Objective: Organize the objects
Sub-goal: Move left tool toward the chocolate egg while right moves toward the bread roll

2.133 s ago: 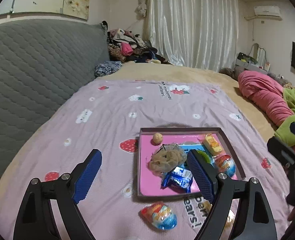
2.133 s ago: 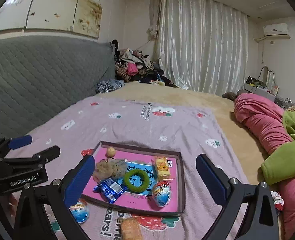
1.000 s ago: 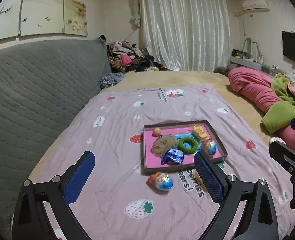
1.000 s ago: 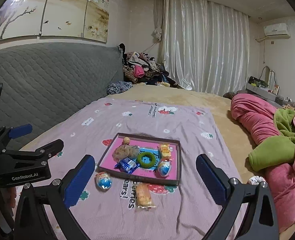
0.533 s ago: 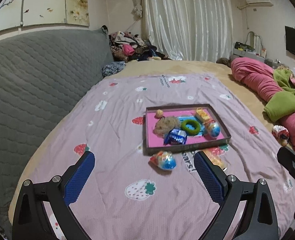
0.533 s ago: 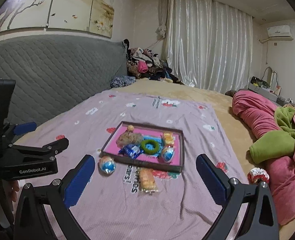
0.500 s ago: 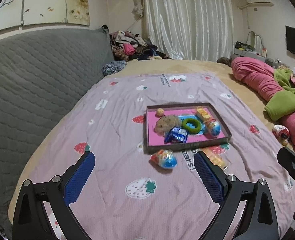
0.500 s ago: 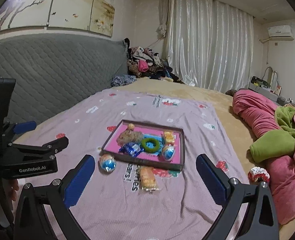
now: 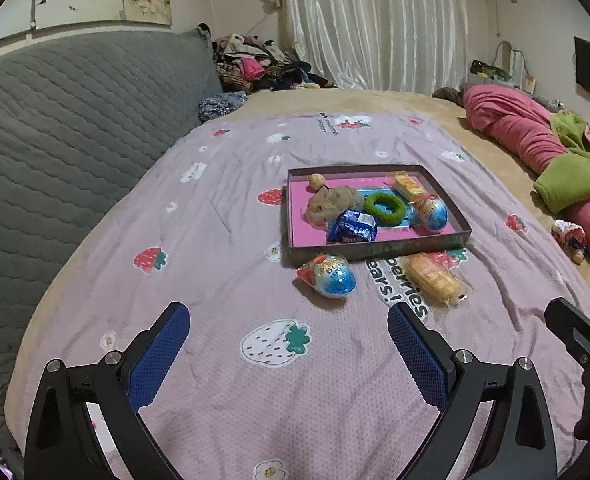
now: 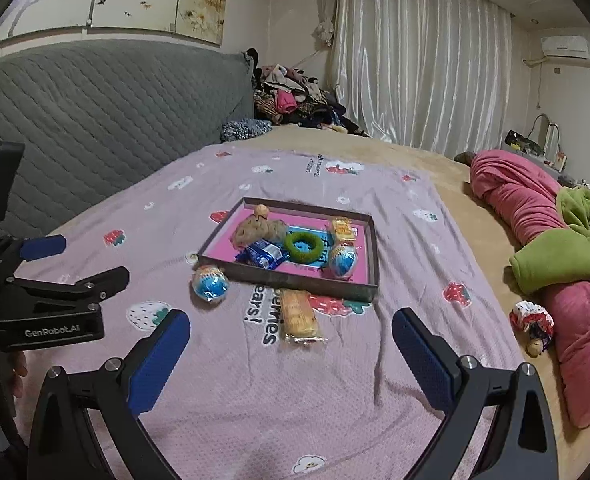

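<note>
A shallow box with a pink floor (image 9: pixel 295 236) (image 10: pixel 369 268) lies on the purple strawberry blanket. It holds a green ring (image 9: pixel 385 209) (image 10: pixel 304 246), a beige scrunchie (image 9: pixel 329 202), a blue packet (image 9: pixel 351 232), a yellow snack pack (image 9: pixel 409 186) and a blue foil egg (image 9: pixel 435 213). In front of the box lie another foil egg (image 9: pixel 329 274) (image 10: pixel 211 282) and a yellow wafer pack (image 9: pixel 431 278) (image 10: pixel 298 316). My left gripper (image 9: pixel 289 344) and right gripper (image 10: pixel 291 340) are open, empty, and short of these things.
A grey quilted headboard (image 9: pixel 67 112) runs along the left. Pink and green bedding (image 10: pixel 555 240) is bunched at the right, with a small red-white bundle (image 10: pixel 533 320) beside it. Clothes (image 9: pixel 255 64) are piled at the far end by the curtain.
Both grippers pulled back from over the box to the near part of the bed, then eased slightly closer. Both stayed open and empty. The objects have not moved.
</note>
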The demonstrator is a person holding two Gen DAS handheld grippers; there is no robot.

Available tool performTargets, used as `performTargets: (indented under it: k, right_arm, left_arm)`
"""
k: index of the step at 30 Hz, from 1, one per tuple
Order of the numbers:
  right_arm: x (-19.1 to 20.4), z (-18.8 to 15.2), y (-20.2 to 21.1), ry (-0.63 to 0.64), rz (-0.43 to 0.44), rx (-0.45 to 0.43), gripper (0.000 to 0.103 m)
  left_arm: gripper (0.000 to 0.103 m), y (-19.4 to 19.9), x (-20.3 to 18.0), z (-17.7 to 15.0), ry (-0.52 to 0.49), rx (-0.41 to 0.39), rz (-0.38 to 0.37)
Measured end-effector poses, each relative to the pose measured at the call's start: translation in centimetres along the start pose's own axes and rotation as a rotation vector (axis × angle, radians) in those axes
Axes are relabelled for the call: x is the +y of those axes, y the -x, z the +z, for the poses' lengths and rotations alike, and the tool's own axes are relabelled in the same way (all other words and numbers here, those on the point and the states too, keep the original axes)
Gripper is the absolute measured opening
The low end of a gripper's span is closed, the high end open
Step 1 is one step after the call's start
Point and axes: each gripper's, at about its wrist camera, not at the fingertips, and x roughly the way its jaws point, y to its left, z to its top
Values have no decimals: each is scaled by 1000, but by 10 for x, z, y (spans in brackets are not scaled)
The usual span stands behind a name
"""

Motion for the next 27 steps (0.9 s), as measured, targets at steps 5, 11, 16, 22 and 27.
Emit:
performTargets:
  k: [5,11,16,22,27]
  right_arm:
    - [-5,-9,-15,-9,5,28,102]
    - [-13,-19,-42,-12,-3,77,102]
    - [-17,-28,-71,-15,11,123,102]
    - [-21,-32,-108,-6,8,169,102]
    - [-23,-33,-135,1,8,199,102]
  left_arm:
    - [99,-13,-2,-5,6,13,-23]
    - [99,-44,-8,-13,-4,54,-43]
    - [99,-76,-13,-16,-16,89,-48]
    - [99,-114,-19,-13,-26,121,-63]
    - [99,-140,-21,-6,-39,124,-80]
